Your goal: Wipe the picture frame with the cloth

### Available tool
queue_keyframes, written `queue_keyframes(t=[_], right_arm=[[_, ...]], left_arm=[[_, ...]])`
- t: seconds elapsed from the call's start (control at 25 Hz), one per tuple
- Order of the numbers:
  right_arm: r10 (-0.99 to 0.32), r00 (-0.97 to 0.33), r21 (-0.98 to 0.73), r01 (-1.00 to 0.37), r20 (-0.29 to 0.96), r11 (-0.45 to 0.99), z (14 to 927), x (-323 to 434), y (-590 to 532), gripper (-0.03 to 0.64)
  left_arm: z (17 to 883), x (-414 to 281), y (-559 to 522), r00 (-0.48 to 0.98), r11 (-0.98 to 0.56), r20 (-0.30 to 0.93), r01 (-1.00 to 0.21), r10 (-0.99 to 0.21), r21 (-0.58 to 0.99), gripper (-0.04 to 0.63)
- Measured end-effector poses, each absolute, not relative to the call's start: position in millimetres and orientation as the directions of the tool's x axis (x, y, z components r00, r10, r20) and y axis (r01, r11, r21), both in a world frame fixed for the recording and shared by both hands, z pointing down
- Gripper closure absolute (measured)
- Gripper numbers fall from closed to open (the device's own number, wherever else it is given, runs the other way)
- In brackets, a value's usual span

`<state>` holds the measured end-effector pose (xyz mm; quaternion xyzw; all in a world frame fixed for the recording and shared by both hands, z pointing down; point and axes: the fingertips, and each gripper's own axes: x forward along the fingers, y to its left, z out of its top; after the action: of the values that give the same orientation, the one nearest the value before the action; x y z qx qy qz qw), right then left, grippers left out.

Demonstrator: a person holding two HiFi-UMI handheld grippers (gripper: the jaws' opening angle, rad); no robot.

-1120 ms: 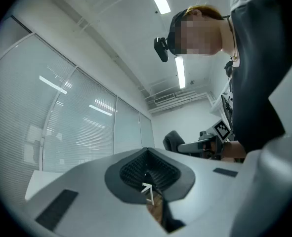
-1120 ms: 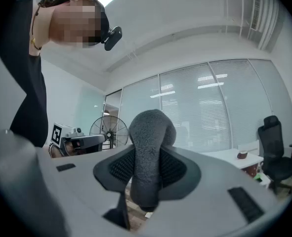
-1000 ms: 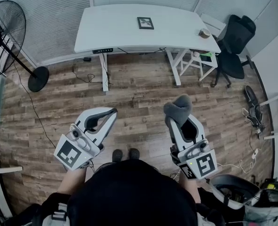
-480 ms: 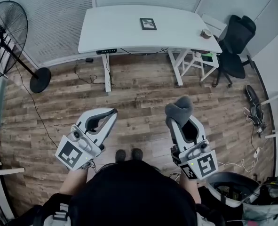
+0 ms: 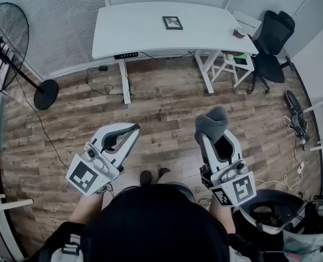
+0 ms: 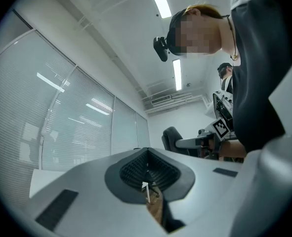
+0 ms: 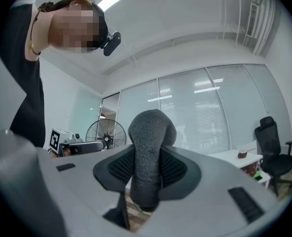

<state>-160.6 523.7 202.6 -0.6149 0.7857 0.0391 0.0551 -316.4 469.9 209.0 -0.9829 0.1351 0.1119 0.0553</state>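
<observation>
You had the grey fleecy cloth [image 5: 211,123] bunched and pinched upright in your right gripper [image 5: 212,137], while the small dark picture frame [image 5: 172,22] lay flat on the white desk [image 5: 134,31], well apart from it

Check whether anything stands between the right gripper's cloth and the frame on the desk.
Nothing visible does: only floor lies between the cloth and the desk, and the frame sits far from the cup.

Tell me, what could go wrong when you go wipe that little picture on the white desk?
The black cables on the wooden floor by the white desk are easy to trip over. The fluffy grey cloth sits only between the right gripper's jaws and might slip out. The small black picture frame could slide when rubbed, since nothing holds it.
</observation>
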Motion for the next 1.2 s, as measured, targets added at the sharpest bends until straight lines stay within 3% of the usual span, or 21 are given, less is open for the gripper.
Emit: queue_keyframes(t=[0.56, 1.2], right_arm=[[-0.961, -0.233, -0.011, -0.971, -0.149, 0.238, 205, -160, 510, 0.497], [-0.936, -0.297, 0.006, -0.953, -0.191, 0.301, 197, -90, 420, 0.500]], left_arm=[[218, -314, 442, 0.948, -0.966, -0.222, -0.250, -0.229, -0.070, 0.586], [212, -239, 358, 0.938, -0.955, -0.234, -0.283, -0.255, -0.093, 0.586]])
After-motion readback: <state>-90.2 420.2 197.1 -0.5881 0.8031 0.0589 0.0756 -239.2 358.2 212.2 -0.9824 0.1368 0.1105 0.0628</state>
